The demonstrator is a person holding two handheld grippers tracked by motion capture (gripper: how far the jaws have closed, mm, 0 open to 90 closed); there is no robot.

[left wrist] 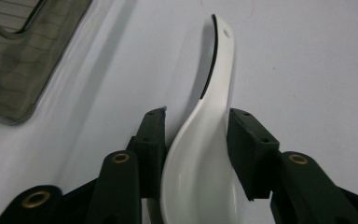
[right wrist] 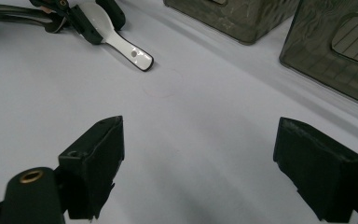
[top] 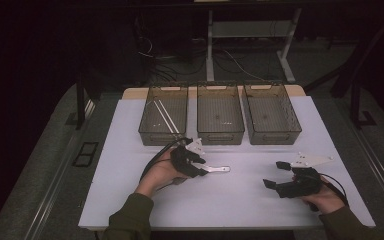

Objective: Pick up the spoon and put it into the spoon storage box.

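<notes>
A white ceramic soup spoon lies on the white table, handle pointing right. My left gripper has its jaws around the spoon's bowl. In the left gripper view the spoon stands on edge between the two black pads, which touch it on both sides. My right gripper rests at the table's right with its jaws wide open. Nothing lies between the right gripper's pads, and beyond them at upper left is the held spoon.
Three dark see-through bins stand in a row at the back of the table: left, middle, right. The left bin holds thin white sticks. Bare white tabletop stretches between the two grippers.
</notes>
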